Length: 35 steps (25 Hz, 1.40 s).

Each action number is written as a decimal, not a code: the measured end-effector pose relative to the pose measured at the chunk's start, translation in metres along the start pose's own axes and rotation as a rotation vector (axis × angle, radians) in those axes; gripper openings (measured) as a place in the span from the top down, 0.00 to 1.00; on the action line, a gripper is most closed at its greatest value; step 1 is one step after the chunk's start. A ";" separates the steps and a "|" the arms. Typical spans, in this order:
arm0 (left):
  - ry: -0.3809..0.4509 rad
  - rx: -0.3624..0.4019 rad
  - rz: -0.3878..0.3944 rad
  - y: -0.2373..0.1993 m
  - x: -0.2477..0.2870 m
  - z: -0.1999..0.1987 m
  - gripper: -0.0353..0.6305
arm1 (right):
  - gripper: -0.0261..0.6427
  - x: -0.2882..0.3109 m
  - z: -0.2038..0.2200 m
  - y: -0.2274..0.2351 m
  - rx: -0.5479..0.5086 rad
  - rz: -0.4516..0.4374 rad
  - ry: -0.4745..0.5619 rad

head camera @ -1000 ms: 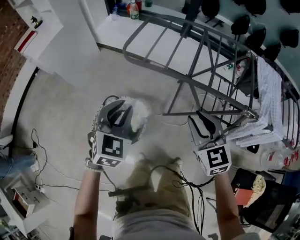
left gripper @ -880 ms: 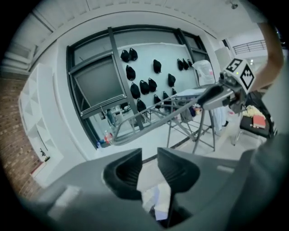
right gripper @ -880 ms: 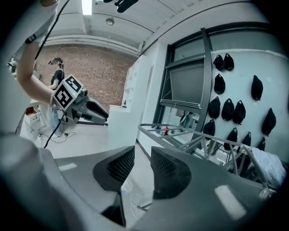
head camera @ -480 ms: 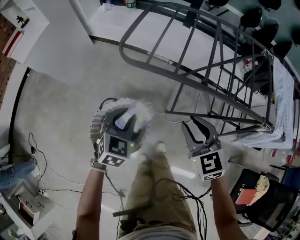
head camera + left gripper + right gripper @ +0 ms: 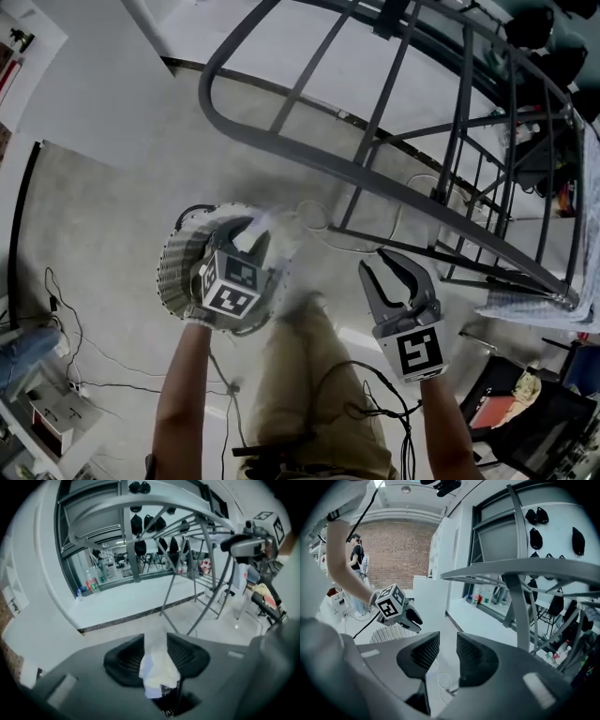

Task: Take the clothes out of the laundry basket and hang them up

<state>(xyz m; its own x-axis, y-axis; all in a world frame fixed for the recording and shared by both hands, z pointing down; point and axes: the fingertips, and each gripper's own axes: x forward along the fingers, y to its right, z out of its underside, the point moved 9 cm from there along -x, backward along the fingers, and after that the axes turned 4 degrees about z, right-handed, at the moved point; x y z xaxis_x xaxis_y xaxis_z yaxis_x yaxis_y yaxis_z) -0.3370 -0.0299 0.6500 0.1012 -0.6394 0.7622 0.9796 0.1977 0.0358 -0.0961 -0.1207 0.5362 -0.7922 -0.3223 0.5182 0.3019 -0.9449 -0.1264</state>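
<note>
Gripping side: we saw the left gripper (image 5: pixel 242 242) with a white cloth (image 5: pixel 261 223) between its jaws. The jaws were opening, yet the cloth filled the gap and touched both pads.
Cloth's lie: in the left gripper view it ran lengthwise along the jaws, from the tips back towards the gripper's body, and bunched at the near end.
Basket: the laundry basket (image 5: pixel 173 272) sat directly below the left gripper, at the left of the scene.
Rack: the drying rack (image 5: pixel 375 178) stood far and right of the cloth and apart from it, its nearest rail slanting from far left to near right.
Right gripper: the right gripper (image 5: pixel 394 272) was empty, its jaws partly apart with nothing between them, and it was nearer the rail than the left one.
Coming move: we judged the cloth had to travel far and right to reach that rail. With the grip loosening over the basket, it risked falling back in.
</note>
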 end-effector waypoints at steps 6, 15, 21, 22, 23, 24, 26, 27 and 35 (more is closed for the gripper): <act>-0.095 0.004 0.010 -0.017 0.081 0.042 0.71 | 0.79 0.039 0.040 0.011 -0.005 -0.013 -0.009; -0.209 0.187 0.038 -0.024 0.154 0.096 0.65 | 0.79 0.076 0.099 0.007 0.017 -0.017 -0.021; -0.236 0.250 0.048 -0.024 0.177 0.104 0.64 | 0.79 0.086 0.120 0.007 0.018 -0.015 -0.031; -0.235 0.254 0.047 -0.024 0.179 0.105 0.65 | 0.79 0.086 0.123 0.006 0.022 -0.016 -0.034; -0.234 0.263 0.045 -0.024 0.180 0.105 0.66 | 0.79 0.086 0.126 0.005 0.027 -0.015 -0.037; -0.236 0.276 0.041 -0.024 0.180 0.104 0.67 | 0.79 0.085 0.128 0.005 0.034 -0.013 -0.040; -0.239 0.303 0.030 -0.024 0.179 0.102 0.72 | 0.79 0.083 0.132 0.004 0.046 -0.007 -0.042; -0.237 0.306 0.026 -0.023 0.178 0.101 0.76 | 0.79 0.081 0.133 0.004 0.051 -0.005 -0.044; -0.206 0.139 -0.029 -0.026 0.132 0.093 0.93 | 0.79 0.065 0.123 -0.004 0.082 -0.026 -0.054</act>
<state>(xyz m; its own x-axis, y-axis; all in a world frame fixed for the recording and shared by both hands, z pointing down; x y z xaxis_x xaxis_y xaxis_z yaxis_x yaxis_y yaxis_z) -0.3653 -0.0503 0.8102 0.0219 -0.4845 0.8745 0.9468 0.2909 0.1375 -0.0836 -0.1313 0.6741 -0.7711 -0.2921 0.5658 0.3256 -0.9445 -0.0438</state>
